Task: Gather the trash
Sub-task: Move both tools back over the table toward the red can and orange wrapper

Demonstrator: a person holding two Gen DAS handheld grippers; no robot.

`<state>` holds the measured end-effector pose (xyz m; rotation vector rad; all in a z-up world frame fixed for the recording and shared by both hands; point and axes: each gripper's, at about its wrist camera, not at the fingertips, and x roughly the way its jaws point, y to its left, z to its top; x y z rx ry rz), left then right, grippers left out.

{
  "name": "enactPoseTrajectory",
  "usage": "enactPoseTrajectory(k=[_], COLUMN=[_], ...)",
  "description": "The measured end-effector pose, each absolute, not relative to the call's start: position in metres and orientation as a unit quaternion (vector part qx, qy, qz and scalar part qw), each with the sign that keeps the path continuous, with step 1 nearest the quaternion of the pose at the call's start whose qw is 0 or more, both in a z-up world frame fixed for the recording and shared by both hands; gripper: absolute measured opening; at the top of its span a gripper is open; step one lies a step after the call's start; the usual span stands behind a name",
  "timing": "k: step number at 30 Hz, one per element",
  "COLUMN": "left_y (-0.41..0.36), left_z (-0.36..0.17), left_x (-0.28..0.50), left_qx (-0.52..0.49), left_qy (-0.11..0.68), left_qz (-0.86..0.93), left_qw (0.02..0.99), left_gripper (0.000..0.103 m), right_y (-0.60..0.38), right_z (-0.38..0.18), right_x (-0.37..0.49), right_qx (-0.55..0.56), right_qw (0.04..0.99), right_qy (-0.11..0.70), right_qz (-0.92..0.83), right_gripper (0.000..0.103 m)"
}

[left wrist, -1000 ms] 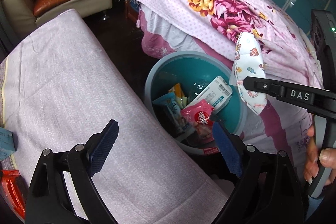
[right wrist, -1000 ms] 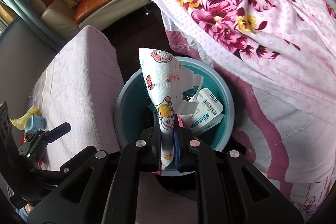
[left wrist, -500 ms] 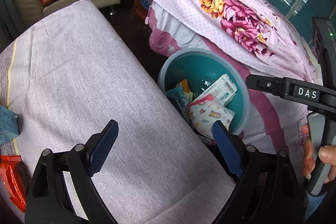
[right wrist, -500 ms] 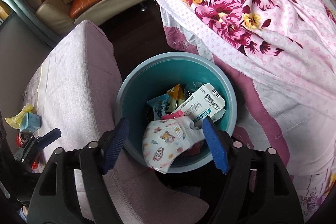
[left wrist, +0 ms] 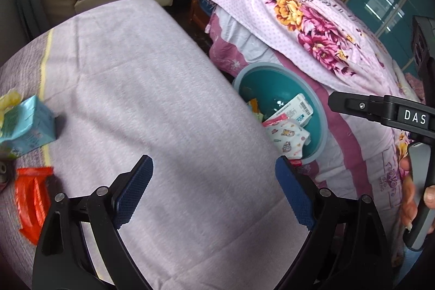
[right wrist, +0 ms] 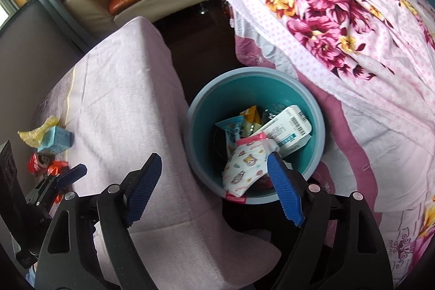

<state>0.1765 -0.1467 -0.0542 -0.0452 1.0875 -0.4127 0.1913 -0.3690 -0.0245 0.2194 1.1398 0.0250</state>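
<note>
Both claws, left claw point(left wrist: 213, 193) and right claw point(right wrist: 214, 188), are spread empty, the right just opened; the mask point(right wrist: 246, 163) is binned, while a carton point(right wrist: 57, 140), can point(right wrist: 38, 162) and wrapper point(left wrist: 31, 201) at nine o'clock are left on the tabletop point(left wrist: 130, 78).

One teal bin point(right wrist: 199, 110), one printed mask point(right wrist: 244, 167), one blue carton point(right wrist: 58, 139), one red can point(right wrist: 38, 162), two tools

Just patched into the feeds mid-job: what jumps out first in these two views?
The teal bin on the floor between the covered table and the floral bedspread, with a cartoon-print face mask lying on top of the wrappers inside. The right tongs have just been opening and stand empty above it. Leftover trash waits at the table's far left: a blue carton and a red wrapper.
</note>
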Motion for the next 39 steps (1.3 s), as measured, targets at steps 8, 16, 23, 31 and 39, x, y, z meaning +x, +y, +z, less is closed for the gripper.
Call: enactPoseTrajectory(k=[8, 16, 23, 31, 39], left_y=[-0.090, -0.035, 0.013, 0.089, 0.147], left_z=[-0.046, -0.040, -0.036, -0.038, -0.043], left_x=[0.157, 0.137, 0.119, 0.099, 0.096], left_qx=[-0.048, -0.065, -0.069, -0.073, -0.052], left_qy=[0.502, 0.492, 0.484, 0.475, 0.468], left_qz=[-0.165, -0.134, -0.110, -0.064, -0.041], left_qw=[0.847, 0.858, 0.866, 0.875, 0.881], left_gripper=[0.094, 0.095, 0.095, 0.095, 0.095], right_y=[-0.317, -0.270, -0.219, -0.154, -0.090], right_z=[-0.018, -0.016, -0.017, -0.026, -0.047], right_x=[0.184, 0.180, 0.178, 0.177, 0.184], right_qx=[0.078, 0.061, 0.047, 0.015, -0.005], right_qw=[0.836, 0.831, 0.821, 0.802, 0.774], right_qy=[0.542, 0.547, 0.559, 0.577, 0.604], right_qz=[0.042, 0.073, 0.107, 0.151, 0.191], right_gripper=[0.076, 0.076, 0.076, 0.076, 0.076])
